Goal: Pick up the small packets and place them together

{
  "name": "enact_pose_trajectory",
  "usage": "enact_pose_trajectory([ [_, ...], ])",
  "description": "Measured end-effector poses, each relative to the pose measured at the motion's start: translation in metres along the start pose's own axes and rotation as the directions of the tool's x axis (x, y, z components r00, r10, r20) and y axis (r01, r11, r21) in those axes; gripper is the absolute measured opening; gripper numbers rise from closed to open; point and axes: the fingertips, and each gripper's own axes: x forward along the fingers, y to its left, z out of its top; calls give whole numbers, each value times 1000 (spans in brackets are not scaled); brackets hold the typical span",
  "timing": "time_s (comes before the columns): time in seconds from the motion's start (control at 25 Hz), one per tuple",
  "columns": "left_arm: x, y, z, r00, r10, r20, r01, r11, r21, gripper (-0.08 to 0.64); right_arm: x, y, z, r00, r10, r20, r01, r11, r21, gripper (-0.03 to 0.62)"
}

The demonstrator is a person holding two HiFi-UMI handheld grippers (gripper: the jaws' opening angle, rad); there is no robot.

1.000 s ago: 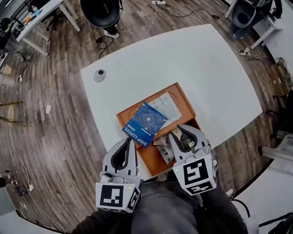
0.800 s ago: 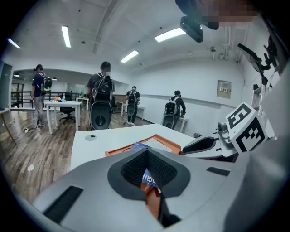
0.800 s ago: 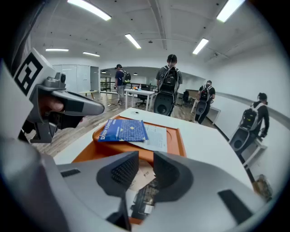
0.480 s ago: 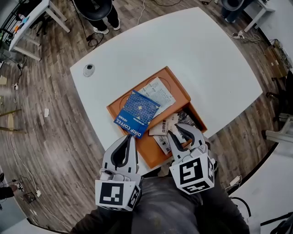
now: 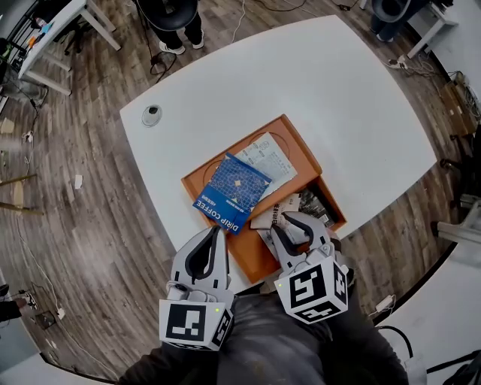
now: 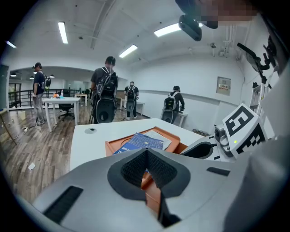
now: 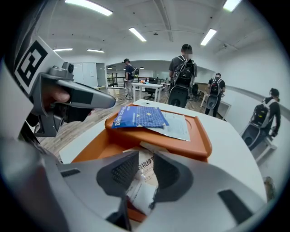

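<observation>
An orange tray [image 5: 302,150] carries a blue DRIP COFFEE packet [image 5: 231,192] overlapping a pale printed packet [image 5: 268,159]. Below it, an open orange box [image 5: 258,265] holds several small packets [image 5: 311,203]. My right gripper [image 5: 291,224] is over the box's near end. In the right gripper view, my right gripper [image 7: 145,161] has its pads closed on a white packet with printed characters [image 7: 141,190]. My left gripper [image 5: 218,231] hangs left of the box at the table's near edge, shut and empty. In the left gripper view, my left gripper [image 6: 146,156] has its pads touching, with the blue packet [image 6: 138,142] beyond.
The tray and box sit near the front edge of a white table [image 5: 301,83] that has a round grey grommet [image 5: 152,113]. A black chair [image 5: 169,11] stands beyond the far side. Several people with backpacks [image 6: 105,86] stand in the room.
My right gripper has drawn slightly back toward me along the box, with its jaws set the same. My left gripper has stayed put. The head view has shifted a little.
</observation>
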Motion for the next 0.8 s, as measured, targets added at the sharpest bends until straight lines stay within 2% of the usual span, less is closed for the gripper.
enact_pose_trajectory([
  [0.12, 1, 3, -2, 1000, 5, -5, -6, 1000, -11, -3, 9, 5, -2, 999, 27, -26, -27, 999, -16, 89],
  [0.2, 3, 7, -2, 1000, 9, -7, -9, 1000, -17, -3, 15, 8, -4, 998, 47, -45, -49, 998, -28, 112],
  [0.4, 6, 15, -3, 1000, 28, -15, -28, 999, -34, -3, 28, 17, -10, 991, 81, -111, -91, 991, -93, 203],
  [0.8, 12, 26, -10, 998, 51, -34, -53, 996, -66, -3, 45, 18, -25, 967, 61, -247, -114, 972, -204, 210],
])
